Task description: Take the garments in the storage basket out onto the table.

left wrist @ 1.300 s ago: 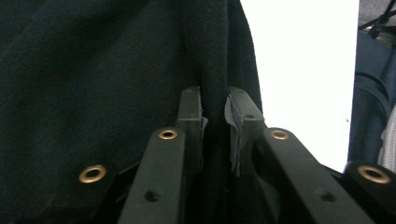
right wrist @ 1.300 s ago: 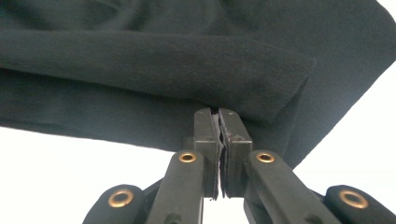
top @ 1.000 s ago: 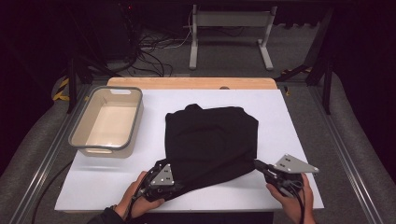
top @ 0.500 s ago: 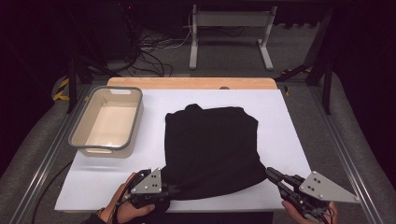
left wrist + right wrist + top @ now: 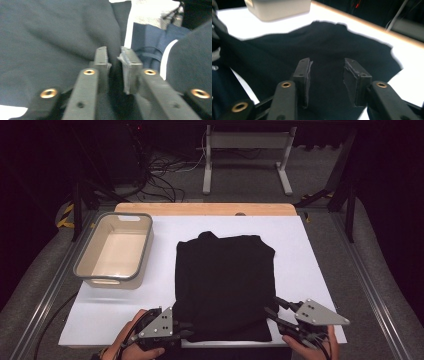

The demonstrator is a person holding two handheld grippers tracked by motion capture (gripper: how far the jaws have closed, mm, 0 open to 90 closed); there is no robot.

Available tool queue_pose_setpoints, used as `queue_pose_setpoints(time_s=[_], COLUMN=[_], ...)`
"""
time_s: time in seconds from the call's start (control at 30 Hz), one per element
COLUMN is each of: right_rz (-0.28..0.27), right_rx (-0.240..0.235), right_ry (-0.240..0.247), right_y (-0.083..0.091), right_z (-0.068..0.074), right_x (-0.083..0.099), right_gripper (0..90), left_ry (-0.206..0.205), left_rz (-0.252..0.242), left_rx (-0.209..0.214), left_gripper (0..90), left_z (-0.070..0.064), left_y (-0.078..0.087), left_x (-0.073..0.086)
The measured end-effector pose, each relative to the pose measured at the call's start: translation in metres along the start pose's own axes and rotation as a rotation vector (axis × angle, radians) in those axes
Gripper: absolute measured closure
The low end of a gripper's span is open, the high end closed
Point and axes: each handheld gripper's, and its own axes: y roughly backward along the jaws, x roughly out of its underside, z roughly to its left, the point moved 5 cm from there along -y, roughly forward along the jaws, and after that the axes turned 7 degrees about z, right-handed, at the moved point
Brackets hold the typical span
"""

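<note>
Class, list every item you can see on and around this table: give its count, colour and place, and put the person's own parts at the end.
Garment: one, black, spread flat on the sheet, right of the tub, near edge at the table's front.
Tub: one, beige with a grey rim, empty, on the sheet's left side.
Sheet: one, white, covering the tabletop.
Table: one, wooden strip showing beyond the sheet.
Metal stand: one, light grey, on the floor behind the table.
Cables: several, dark, on the floor behind the table.
Left gripper: one, black, jaws nearly closed with cloth between them, at the garment's near left corner.
Right gripper: one, black, jaws open, at the garment's near right corner.
Hands: two, holding the grippers.
</note>
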Motion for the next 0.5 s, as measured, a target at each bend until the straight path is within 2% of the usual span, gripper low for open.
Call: queue_pose_setpoints(time_s=[0.07, 0.17, 0.3, 0.37, 0.43, 0.47, 0.5], right_rz=[0.064, 0.127, 0.163, 0.188, 0.218, 0.230, 0.238], right_rx=[-0.008, -0.015, -0.010, -0.015, -0.002, -0.004, -0.003], right_ry=[-0.008, -0.007, 0.012, 0.004, -0.001, -0.005, -0.008], right_y=[-0.019, -0.040, -0.054, -0.060, -0.065, -0.068, -0.070], right_z=[-0.003, -0.007, -0.011, -0.013, -0.016, -0.017, -0.018], right_x=[0.010, 0.022, 0.027, 0.030, 0.034, 0.035, 0.037], right_gripper=[50.8, 48.4, 45.2, 43.9, 43.4, 43.3, 43.3], left_ry=[0.018, 0.047, 0.103, 0.132, 0.140, 0.147, 0.145], left_rz=[-0.025, -0.025, -0.012, -0.015, -0.022, -0.064, -0.082], left_rx=[-0.016, -0.031, -0.085, -0.090, -0.095, -0.087, -0.089], left_gripper=[69.4, 59.9, 49.0, 45.9, 41.0, 38.8, 38.4], left_z=[0.003, 0.008, 0.019, 0.024, 0.025, 0.026, 0.025], left_y=[0.002, 0.001, -0.001, 0.000, 0.002, 0.009, 0.012], left_x=[0.000, 0.002, 0.009, 0.012, 0.012, 0.010, 0.008])
